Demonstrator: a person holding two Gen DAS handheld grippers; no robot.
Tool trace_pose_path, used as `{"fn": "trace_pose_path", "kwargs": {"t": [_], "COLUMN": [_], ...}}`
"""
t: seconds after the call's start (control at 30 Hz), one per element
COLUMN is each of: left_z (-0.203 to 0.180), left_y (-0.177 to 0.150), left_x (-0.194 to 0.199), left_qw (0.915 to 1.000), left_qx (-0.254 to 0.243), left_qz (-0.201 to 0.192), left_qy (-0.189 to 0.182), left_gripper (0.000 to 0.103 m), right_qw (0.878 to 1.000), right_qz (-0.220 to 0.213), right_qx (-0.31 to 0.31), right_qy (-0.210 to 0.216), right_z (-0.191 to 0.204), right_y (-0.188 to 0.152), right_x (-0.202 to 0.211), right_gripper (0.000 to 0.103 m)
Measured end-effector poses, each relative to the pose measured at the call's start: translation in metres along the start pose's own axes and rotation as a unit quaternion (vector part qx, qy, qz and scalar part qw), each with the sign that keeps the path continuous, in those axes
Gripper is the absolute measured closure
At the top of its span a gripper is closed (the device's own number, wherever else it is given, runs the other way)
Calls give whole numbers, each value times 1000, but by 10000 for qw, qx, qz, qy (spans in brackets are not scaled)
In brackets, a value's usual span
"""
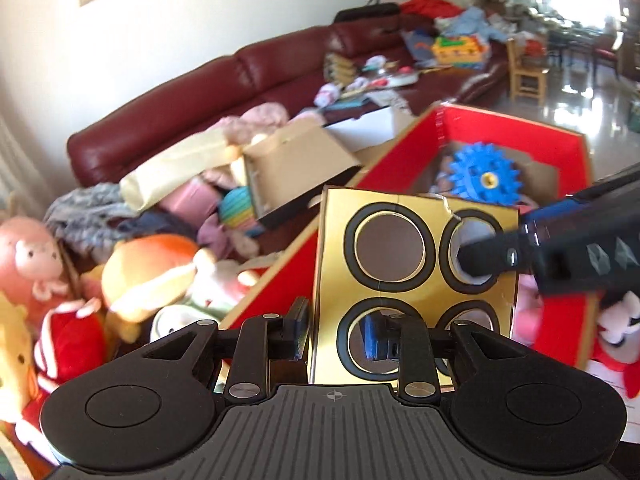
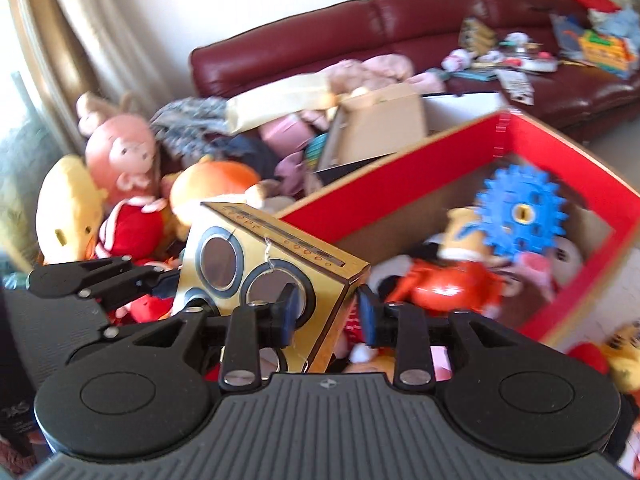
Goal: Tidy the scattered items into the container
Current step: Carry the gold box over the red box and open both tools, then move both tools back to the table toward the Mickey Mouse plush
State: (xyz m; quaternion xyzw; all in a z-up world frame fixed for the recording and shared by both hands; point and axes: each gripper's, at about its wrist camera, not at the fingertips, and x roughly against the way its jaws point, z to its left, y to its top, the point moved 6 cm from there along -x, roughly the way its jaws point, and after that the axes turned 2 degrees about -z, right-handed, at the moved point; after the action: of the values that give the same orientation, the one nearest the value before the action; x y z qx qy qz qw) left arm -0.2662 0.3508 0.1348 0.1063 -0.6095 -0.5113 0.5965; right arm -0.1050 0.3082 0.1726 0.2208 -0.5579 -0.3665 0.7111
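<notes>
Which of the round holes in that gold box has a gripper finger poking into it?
In the left wrist view, the upper right hole of the gold box: a black finger of the right gripper enters it. The upper left one is unoccupied.

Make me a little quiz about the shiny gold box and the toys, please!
1. How many round windows show on the front of the gold box? A) two B) four C) six
2. True or false: the blue gear lies outside the red box.
3. In the left wrist view, which gripper pokes a finger into the gold box's upper-right window?

Key:
1. B, four.
2. False: the gear sits inside the red box, with other toys.
3. The right gripper.
</notes>
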Motion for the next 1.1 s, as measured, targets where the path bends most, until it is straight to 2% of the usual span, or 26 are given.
{"fn": "trace_pose_path", "kwargs": {"t": [0.07,0.13,0.6,1.1], "left_z": [9,14,-27,-61], "left_y": [-3,-5,-10,-5], "left_x": [-4,-3,-16,-5], "left_qw": [9997,9995,9996,9984], "left_qx": [66,183,-236,-512], "left_qz": [69,9,-18,-89], "left_qy": [208,268,-128,-232], "left_gripper": [34,14,12,10], "right_qw": [10000,9998,9983,9942], "right_qz": [48,-22,147,-58], "right_qx": [45,162,-436,-1006], "right_qy": [-58,-74,-362,-374], "right_z": [6,9,-27,-56], "right_y": [0,-2,-27,-44], "right_x": [-8,-9,-5,19], "right_gripper": [7,7,7,7]}}
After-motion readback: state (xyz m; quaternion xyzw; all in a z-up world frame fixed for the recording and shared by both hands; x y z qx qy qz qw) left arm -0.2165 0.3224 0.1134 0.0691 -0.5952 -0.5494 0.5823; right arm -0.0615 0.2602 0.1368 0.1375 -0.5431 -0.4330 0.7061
